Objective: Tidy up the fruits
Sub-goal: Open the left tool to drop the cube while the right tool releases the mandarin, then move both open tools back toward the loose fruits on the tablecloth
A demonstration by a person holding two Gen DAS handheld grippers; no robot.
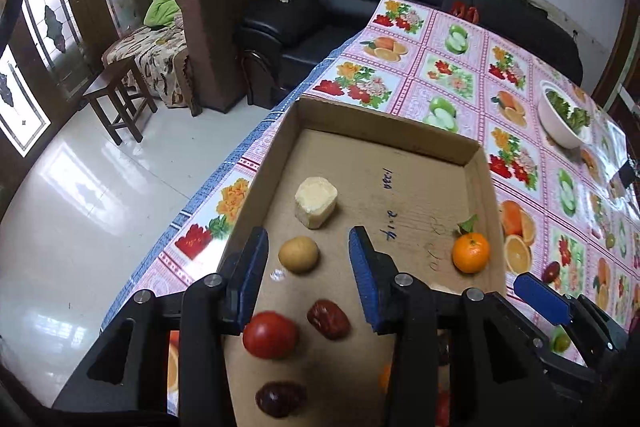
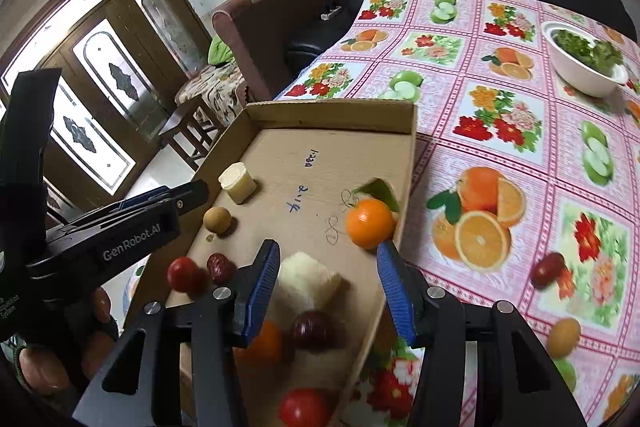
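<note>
A shallow cardboard tray (image 1: 384,125) lies on the fruit-print tablecloth. It holds a pale chunk (image 1: 316,203), a longan (image 1: 299,254), a leafy mandarin (image 1: 471,251), a cherry tomato (image 1: 269,334) and red jujubes (image 1: 328,319). My left gripper (image 1: 310,239) hangs open above the longan, touching nothing. My right gripper (image 2: 328,251) is open over the tray's near right part, above a second pale chunk (image 2: 308,283) and beside the mandarin (image 2: 370,223); its pads are clear of both. A jujube (image 2: 548,269) and a longan (image 2: 564,337) lie loose on the cloth to the right.
A white bowl of greens (image 2: 584,63) stands at the table's far right. The tray sits close to the table's left edge (image 1: 224,171), beyond which are a tiled floor, a wooden stool (image 1: 120,99), an armchair and a black sofa.
</note>
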